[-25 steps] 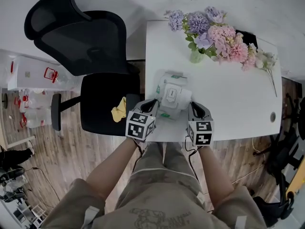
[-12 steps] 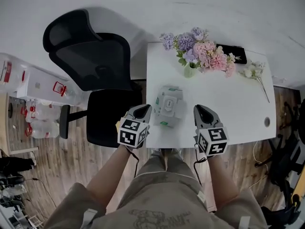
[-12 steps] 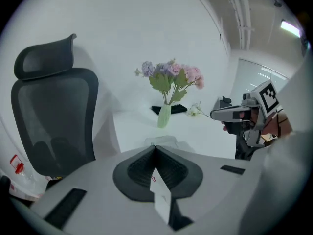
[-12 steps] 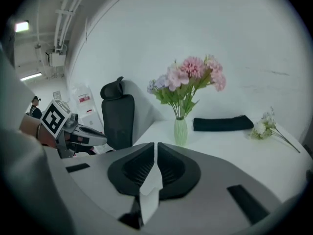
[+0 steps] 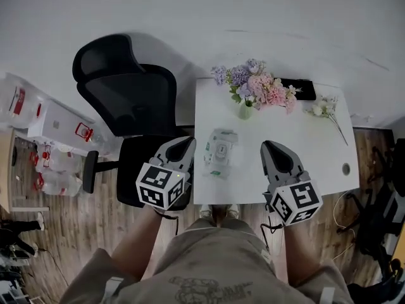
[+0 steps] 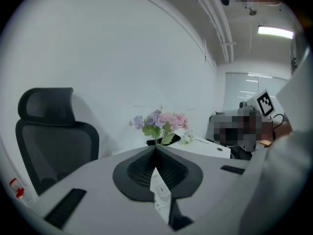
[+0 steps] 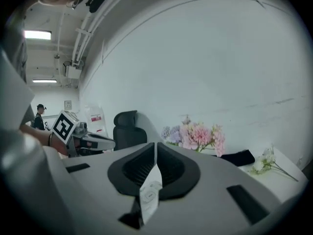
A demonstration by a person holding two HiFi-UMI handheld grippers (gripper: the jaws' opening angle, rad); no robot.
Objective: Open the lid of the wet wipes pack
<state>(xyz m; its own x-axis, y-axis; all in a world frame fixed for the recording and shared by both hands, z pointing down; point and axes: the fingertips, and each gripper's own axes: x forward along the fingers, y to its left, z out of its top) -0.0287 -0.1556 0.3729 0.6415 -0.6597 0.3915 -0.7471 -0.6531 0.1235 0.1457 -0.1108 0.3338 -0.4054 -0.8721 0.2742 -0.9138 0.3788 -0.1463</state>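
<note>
The white wet wipes pack (image 5: 219, 152) lies flat on the white table (image 5: 304, 160), its lid closed. My left gripper (image 5: 184, 145) hangs above the table's left front edge, left of the pack, jaws together and empty. The right gripper (image 5: 271, 148) hangs to the pack's right, also shut and empty. Neither touches the pack. In the left gripper view the jaws (image 6: 156, 148) meet at the tips and a sliver of the pack (image 6: 160, 190) shows below them. The right gripper view shows its jaws (image 7: 155, 144) closed, with the pack (image 7: 149, 192) in the slit.
A vase of pink and purple flowers (image 5: 253, 88) stands at the table's back, with a black object (image 5: 297, 88) and a white flower sprig (image 5: 326, 109) beside it. A black office chair (image 5: 130, 106) stands left of the table. Boxes (image 5: 44, 128) sit on the wooden floor.
Both grippers have risen from beside the pack towards the camera and spread a little apart. The pack has stayed in place and the whole view has pulled back.
</note>
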